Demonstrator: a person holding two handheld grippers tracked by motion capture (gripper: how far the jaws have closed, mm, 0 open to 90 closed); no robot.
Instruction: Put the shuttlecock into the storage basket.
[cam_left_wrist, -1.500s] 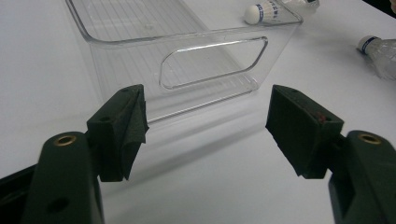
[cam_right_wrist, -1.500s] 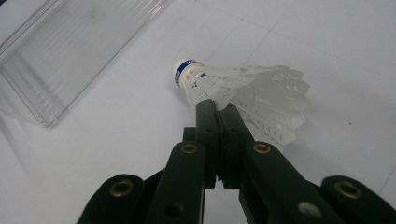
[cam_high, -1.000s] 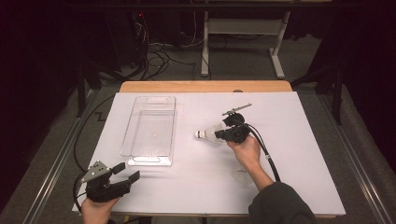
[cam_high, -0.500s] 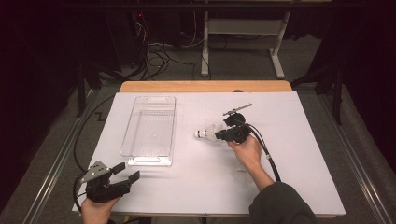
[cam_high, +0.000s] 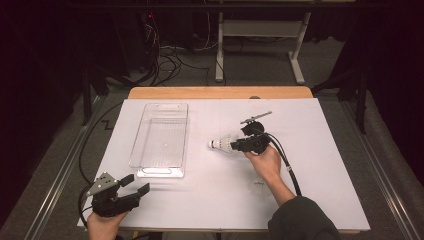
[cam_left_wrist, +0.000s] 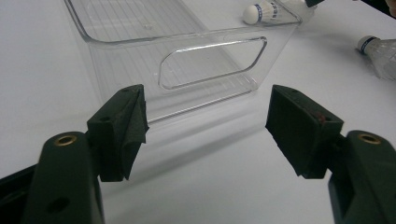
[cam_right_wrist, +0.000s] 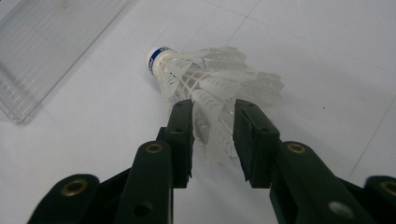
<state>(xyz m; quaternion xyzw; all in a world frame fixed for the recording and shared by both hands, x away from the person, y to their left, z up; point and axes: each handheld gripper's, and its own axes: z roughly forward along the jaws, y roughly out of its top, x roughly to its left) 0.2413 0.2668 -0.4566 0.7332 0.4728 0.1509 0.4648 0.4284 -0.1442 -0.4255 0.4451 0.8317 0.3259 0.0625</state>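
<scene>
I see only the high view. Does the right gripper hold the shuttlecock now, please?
Observer: Seemingly not. The jaws of the right gripper have just been opening. The skirt of the shuttlecock lies between them, apparently unpressed.
Operator: Is there another one?
Observer: Yes. The left gripper view shows a second shuttlecock lying to the right of the clear tray.
Operator: And the left gripper?
Observer: Open, with nothing between its jaws, facing the tray's handle cut-out.

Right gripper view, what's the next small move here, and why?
Probably close the right gripper gently: its jaws have just been opening and now straddle the shuttlecock skirt without pressing, and the clear tray stands empty.
</scene>
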